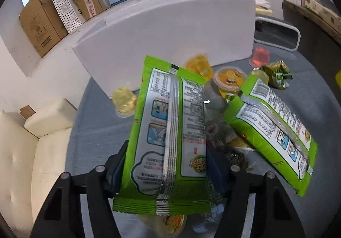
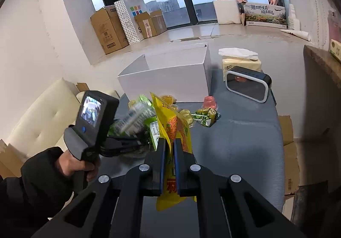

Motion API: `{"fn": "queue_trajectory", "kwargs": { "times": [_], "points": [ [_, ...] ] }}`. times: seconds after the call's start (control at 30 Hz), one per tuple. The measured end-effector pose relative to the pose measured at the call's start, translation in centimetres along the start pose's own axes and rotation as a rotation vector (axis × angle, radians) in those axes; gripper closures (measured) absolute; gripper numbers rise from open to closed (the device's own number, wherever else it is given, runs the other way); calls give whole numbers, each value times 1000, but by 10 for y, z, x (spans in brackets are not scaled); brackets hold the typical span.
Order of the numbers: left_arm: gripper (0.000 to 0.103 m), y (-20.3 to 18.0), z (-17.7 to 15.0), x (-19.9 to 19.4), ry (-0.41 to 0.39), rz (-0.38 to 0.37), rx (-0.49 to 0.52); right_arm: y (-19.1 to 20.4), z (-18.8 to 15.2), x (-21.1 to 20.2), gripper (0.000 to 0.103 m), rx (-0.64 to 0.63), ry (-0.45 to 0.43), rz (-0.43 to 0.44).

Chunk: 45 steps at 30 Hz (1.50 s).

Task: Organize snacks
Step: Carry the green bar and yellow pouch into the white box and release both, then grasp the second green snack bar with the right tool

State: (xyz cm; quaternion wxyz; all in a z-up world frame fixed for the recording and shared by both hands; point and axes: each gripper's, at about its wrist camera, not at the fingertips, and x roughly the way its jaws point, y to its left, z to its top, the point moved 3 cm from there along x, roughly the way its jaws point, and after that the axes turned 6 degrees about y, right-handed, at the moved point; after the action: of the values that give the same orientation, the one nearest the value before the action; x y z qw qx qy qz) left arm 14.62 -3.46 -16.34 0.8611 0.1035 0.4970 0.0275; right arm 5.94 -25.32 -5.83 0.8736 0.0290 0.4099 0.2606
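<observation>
Faintly, "Garden" on green carton

1. Large Chinese characters are printed on a landscape display board on the windowsill – too small to be read with certainty.
2. "Garden" is seen on a crumpled green wrapper.
3. Fine print on the green packets – illegible.

Grey table under white box, speaker, snacks.

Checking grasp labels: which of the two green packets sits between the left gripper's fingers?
The upright green packet, printed back facing the camera, stands between the left gripper fingers. The other green packet lies flat on the grey surface to its right, clear of the fingers.
</observation>
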Motion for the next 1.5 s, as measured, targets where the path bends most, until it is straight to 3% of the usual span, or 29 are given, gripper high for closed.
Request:
{"fn": "queue_trajectory", "kwargs": {
  "times": [0.3,0.57,0.77,0.8,0.9,1.07,1.17,1.2,1.27,1.3,1.33,1.4,1.5],
  "points": [
    [34,37,-7,-62,-137,-147,-91,11,0,8,96,-14,7,29],
    [33,60,12,-102,-221,-176,-117,17,22,25,96,-22,-2,53],
    [33,80,81,-96,-274,-164,-114,21,98,50,96,-57,-56,61],
    [33,85,93,-93,-273,-164,-115,20,114,56,103,-58,-61,60],
    [33,98,136,-71,-262,-177,-142,17,165,84,103,-56,-62,45],
    [33,109,185,-21,-171,-173,-140,6,234,137,103,-24,-40,11],
    [26,114,198,-2,-146,-175,-148,-3,260,156,103,11,-35,8],
    [6,114,201,4,-132,-172,-144,-5,265,161,100,25,-24,1],
    [0,114,203,14,-113,-145,-127,-11,272,168,63,57,1,-42],
    [0,114,203,16,-113,-133,-124,-14,272,167,22,72,-9,-60],
    [0,114,201,18,-109,-135,-122,-16,272,163,5,83,-37,-66],
    [0,114,195,22,-104,-144,-126,-19,268,153,5,78,-94,-84],
    [0,115,186,16,-128,-156,-132,-26,257,145,5,83,-95,-105]
  ]
}}
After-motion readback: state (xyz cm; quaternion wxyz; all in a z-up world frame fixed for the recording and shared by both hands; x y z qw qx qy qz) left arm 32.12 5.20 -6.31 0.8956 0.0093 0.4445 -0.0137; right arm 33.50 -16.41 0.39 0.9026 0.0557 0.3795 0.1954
